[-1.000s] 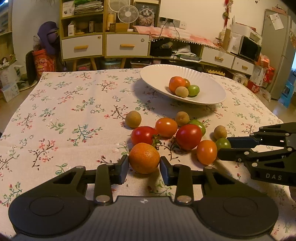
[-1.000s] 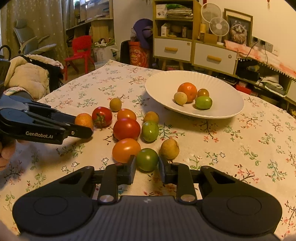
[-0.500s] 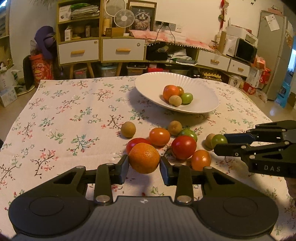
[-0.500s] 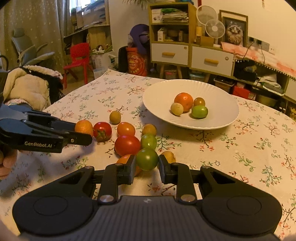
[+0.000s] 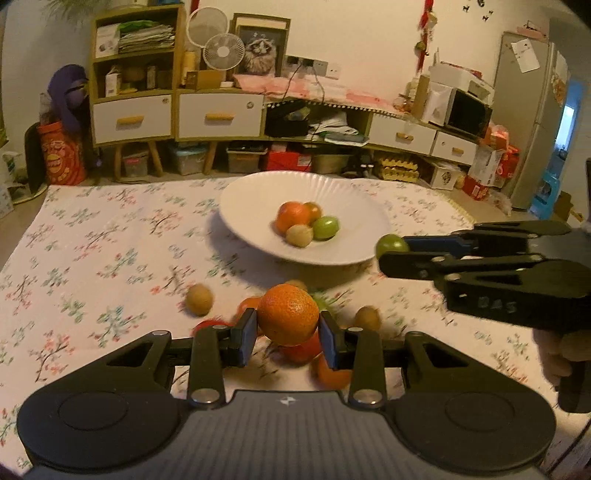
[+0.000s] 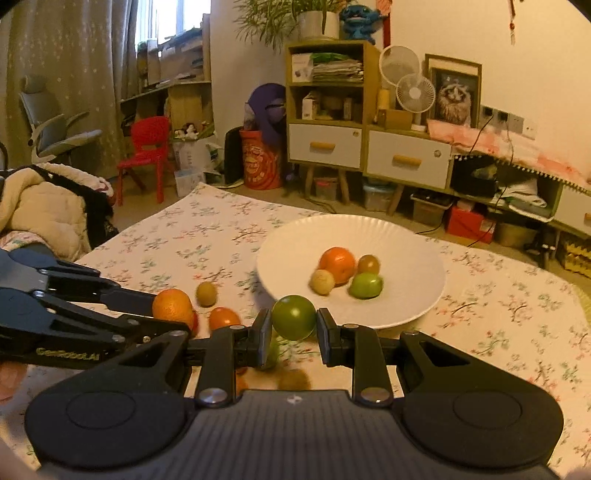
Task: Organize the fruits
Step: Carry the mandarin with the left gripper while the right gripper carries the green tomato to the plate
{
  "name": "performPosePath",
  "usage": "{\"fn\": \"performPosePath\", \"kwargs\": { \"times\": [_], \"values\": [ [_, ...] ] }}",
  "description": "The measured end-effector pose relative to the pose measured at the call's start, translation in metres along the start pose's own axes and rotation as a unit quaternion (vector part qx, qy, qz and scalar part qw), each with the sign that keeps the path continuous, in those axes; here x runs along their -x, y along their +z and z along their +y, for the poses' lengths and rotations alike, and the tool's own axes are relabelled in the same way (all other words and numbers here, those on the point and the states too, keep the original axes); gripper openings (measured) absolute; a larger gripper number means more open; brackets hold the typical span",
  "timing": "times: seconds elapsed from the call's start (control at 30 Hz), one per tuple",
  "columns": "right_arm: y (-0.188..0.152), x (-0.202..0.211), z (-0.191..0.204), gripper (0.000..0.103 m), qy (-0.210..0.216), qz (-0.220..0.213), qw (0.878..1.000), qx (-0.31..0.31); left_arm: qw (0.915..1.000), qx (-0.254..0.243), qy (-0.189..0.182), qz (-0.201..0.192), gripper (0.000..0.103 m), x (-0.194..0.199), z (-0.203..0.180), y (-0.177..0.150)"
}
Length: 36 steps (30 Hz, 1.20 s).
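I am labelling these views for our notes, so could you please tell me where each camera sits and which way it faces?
Left wrist: on the left tongs, facing the white ribbed plate; they grip a round orange citrus fruit; a hand shows at right.
Right wrist: on the right tongs, facing the plate from further right; they grip a round green tomato.
Shared: plate, floral tablecloth, each other's tongs.

A wooden shelf unit [image 6: 332, 107] with white drawers lines the cream wall, beside a curtained window [image 6: 170, 22].
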State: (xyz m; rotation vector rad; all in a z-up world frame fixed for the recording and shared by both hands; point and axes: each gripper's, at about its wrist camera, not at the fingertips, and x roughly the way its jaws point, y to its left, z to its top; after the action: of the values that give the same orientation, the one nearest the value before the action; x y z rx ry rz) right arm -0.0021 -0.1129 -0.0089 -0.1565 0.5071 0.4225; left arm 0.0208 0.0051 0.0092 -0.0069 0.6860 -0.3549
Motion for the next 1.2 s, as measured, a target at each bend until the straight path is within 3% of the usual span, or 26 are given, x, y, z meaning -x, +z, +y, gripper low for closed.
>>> {"fn": "performPosePath", "kwargs": {
  "times": [0.23, 0.57, 0.73, 1.0, 1.2],
  "values": [
    [0.012, -0.007, -0.022, 0.023, -0.009, -0.007, 1.000, -0.020, 0.9996, -0.023, -0.003, -0.016, 0.038, -0.014, -0.022, 0.021],
    [0.025, -0.021, -0.057, 0.023, -0.003, -0.007, 0.999, -0.048, 0.9999, -0.010, -0.007, -0.007, 0.038, -0.048, -0.035, 0.043],
    [0.029, -0.036, -0.071, 0.023, -0.021, -0.001, 0.998, -0.052, 1.0000, 0.002, -0.009, -0.001, 0.038, -0.068, -0.043, 0.051],
    [0.028, -0.061, -0.087, 0.023, -0.010, 0.032, 0.998, -0.062, 0.9984, 0.051, 0.012, 0.023, 0.038, -0.096, -0.043, 0.055],
    [0.025, -0.070, -0.091, 0.023, -0.003, 0.041, 0.997, -0.066, 0.9968, 0.060, 0.039, 0.036, 0.038, -0.107, -0.048, 0.057]
  ]
}}
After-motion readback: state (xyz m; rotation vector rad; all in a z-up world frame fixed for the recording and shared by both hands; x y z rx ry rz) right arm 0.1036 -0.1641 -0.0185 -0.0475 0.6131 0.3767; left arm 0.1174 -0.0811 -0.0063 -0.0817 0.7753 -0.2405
